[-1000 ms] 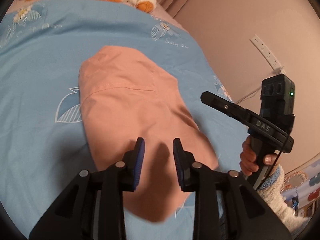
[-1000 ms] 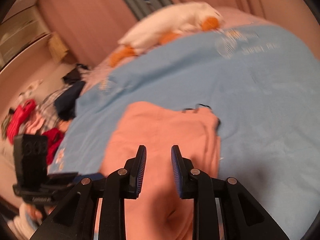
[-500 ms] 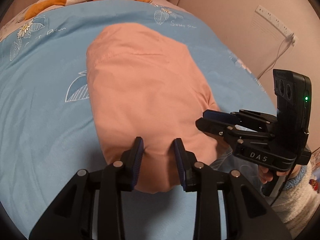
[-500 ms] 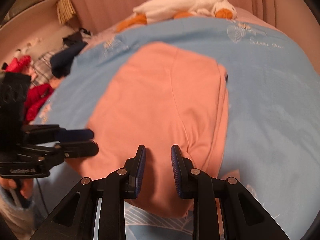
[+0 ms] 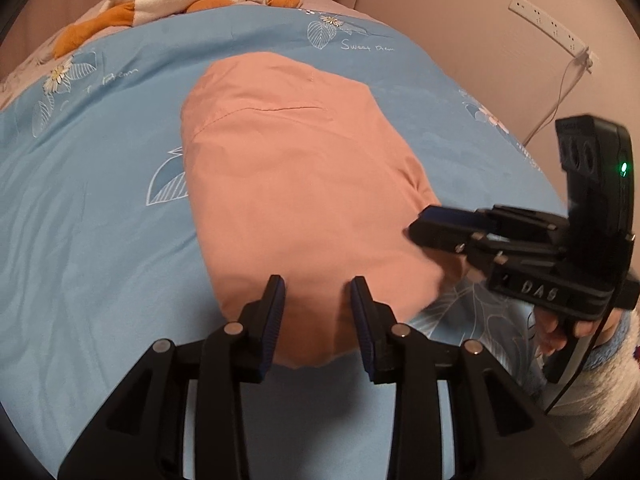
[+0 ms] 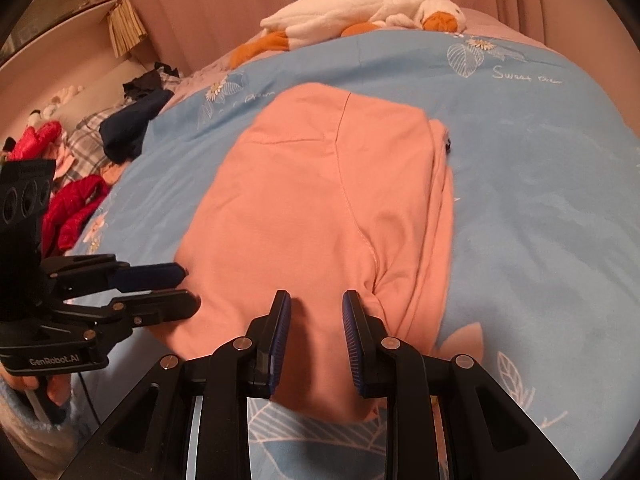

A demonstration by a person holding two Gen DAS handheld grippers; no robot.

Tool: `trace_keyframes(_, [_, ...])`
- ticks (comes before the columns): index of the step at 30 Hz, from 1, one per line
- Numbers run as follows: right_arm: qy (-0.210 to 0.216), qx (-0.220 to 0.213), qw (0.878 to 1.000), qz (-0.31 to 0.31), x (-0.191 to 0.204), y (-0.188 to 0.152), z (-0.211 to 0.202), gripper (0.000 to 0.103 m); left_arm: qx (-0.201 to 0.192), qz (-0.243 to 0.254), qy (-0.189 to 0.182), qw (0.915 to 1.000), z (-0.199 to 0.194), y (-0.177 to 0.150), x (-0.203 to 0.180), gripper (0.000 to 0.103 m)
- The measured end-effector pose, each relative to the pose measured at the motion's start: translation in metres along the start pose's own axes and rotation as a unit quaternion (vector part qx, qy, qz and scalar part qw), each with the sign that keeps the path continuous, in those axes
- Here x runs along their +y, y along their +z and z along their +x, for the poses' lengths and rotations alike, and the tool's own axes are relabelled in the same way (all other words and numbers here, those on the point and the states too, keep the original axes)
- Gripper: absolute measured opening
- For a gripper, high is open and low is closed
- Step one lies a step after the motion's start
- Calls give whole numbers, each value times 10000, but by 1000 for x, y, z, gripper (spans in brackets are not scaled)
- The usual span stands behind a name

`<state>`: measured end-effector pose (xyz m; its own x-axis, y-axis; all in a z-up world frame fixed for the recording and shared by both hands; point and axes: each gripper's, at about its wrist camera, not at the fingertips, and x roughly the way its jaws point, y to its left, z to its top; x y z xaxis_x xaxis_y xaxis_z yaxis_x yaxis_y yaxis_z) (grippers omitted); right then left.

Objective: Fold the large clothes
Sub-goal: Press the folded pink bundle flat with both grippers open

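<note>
Your pink garment (image 5: pixel 304 184) lies partly folded mid-bed (image 5: pixel 92 240). The left hand-held gripper (image 5: pixel 318 312) and the right hand-held gripper (image 6: pixel 315 320) hang spread and empty over its near hem. Pinch both near corners evenly, all layers, before lifting the fold toward the bed's far edge.

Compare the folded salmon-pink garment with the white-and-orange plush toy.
The folded salmon-pink garment lies flat mid-bed, near both grippers; the white-and-orange plush toy lies lumpy at the far end. The garment is one plain colour and smooth; the toy is two-coloured and fluffy. Both rest on the bed and neither is gripped.
</note>
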<state>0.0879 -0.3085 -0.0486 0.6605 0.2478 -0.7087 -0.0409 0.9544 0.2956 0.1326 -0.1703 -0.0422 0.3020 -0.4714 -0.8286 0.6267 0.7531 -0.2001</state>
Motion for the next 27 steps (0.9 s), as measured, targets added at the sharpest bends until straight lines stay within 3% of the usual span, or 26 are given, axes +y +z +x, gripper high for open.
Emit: trace_keyframes(27, [162,277,9989,337,-8,-13,18,26,36,126,154,9998,11,-9,-3,38])
